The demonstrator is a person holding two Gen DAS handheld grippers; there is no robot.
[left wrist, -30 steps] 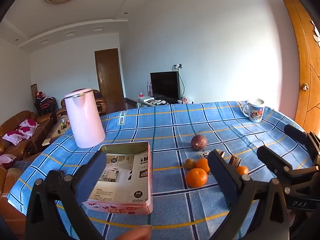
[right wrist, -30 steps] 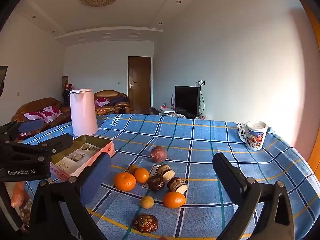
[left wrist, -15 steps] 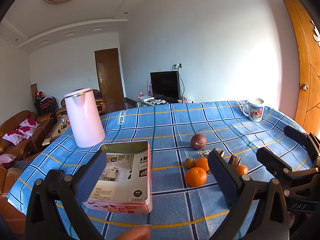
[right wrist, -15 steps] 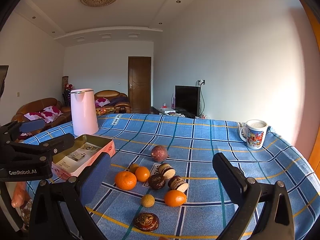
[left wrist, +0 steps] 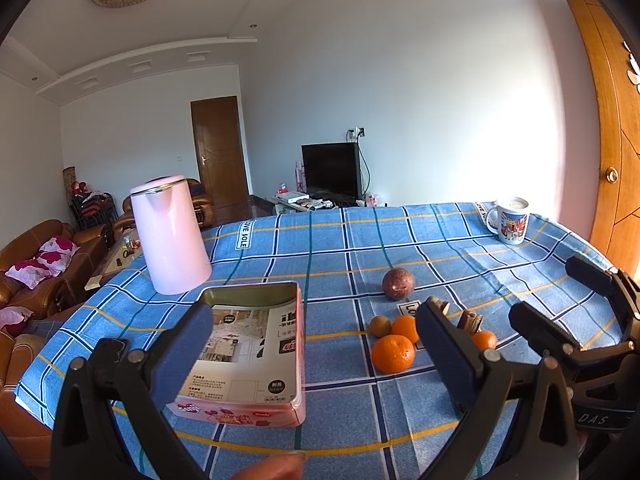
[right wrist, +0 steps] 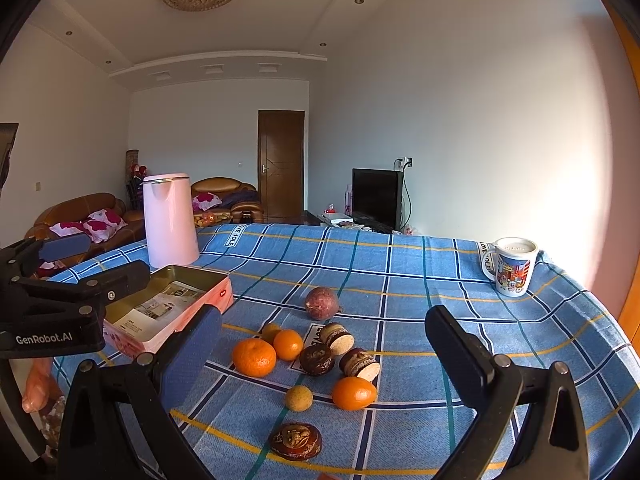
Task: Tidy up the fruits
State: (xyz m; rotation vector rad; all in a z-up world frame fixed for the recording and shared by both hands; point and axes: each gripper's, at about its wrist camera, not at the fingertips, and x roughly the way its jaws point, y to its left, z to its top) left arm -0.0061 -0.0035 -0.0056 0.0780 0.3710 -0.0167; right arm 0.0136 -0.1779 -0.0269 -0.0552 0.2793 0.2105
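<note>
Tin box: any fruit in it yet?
No. In the left wrist view the tin box holds only a printed paper sheet, and the oranges lie on the tablecloth beside it.

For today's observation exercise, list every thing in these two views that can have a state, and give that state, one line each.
Left claw: open, holding nothing.
Right claw: open, holding nothing.
Tin box: lid off, printed sheet inside, no fruit.
Kettle: upright, lid closed.
Mug: upright, full nearly to the rim.
Large orange: whole, loose on the tablecloth.
Television: screen dark.
Door: closed.
</note>
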